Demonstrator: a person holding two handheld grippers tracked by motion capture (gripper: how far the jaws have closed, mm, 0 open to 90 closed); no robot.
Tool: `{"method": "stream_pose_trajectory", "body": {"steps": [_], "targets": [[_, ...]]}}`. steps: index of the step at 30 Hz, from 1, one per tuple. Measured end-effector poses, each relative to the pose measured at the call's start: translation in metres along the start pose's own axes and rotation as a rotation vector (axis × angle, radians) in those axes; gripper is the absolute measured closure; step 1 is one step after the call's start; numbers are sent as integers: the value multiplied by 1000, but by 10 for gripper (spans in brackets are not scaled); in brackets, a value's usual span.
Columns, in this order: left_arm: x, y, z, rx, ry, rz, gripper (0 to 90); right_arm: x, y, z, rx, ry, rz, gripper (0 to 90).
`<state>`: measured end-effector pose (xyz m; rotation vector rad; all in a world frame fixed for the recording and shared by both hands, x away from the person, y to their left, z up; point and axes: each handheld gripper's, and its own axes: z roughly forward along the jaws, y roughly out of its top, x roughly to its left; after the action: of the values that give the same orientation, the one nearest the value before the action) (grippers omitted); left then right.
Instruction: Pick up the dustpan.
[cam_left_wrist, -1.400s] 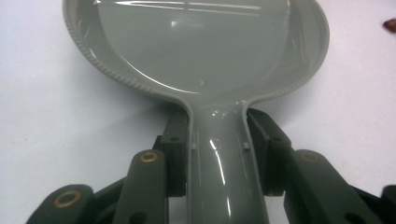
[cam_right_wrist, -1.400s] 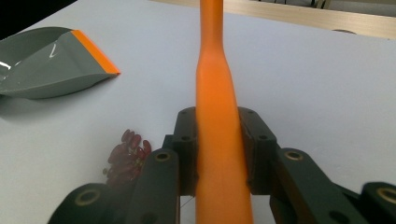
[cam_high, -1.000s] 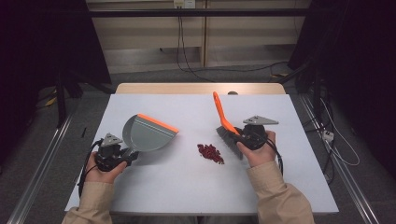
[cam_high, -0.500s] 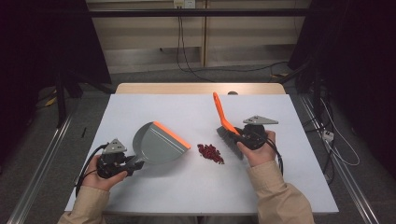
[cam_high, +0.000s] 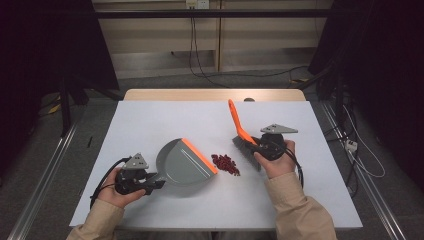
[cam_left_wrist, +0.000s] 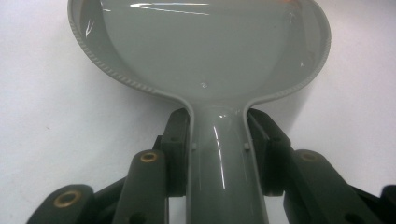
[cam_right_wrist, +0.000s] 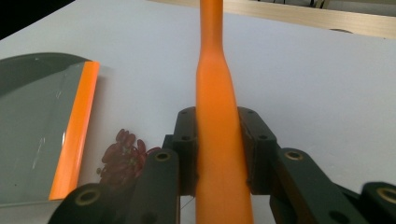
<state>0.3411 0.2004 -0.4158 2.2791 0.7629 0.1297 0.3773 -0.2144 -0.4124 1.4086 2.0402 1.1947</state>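
Observation:
A grey dustpan (cam_high: 180, 162) with an orange front lip lies on the white table (cam_high: 165, 120), its lip close to a small pile of dark red bits (cam_high: 226, 164). My left gripper (cam_high: 150, 184) is shut on the dustpan's handle (cam_left_wrist: 219, 154), its pads pressing both sides. My right gripper (cam_high: 255, 146) is shut on an orange-handled brush (cam_high: 239, 127), whose grey bristles rest on the table just right of the pile. In the right gripper view the orange handle (cam_right_wrist: 215, 112) runs up between the jaws, with the red bits (cam_right_wrist: 122, 156) and the dustpan (cam_right_wrist: 42, 130) to the left.
The table's far edge shows a wooden strip (cam_high: 215, 94). Cables trail on the floor behind and to the right (cam_high: 350, 145). Bare white tabletop lies beyond the dustpan and along the front edge.
My left gripper has carried the dustpan to the right and nearer the front edge, bringing its orange lip up beside the red bits. The right gripper and brush have stayed put.

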Motion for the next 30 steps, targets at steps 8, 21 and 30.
{"method": "stream_pose_trajectory", "body": {"steps": [8,21,30], "targets": [[-4,0,5,29,-29,27,628,-2,-1,0,-1,-6,5,713],[-5,-1,10,43,-57,39,628,-3,-1,2,9,-15,0,714],[-4,-2,13,59,-62,36,627,-2,-3,4,20,-21,-6,713]]}}
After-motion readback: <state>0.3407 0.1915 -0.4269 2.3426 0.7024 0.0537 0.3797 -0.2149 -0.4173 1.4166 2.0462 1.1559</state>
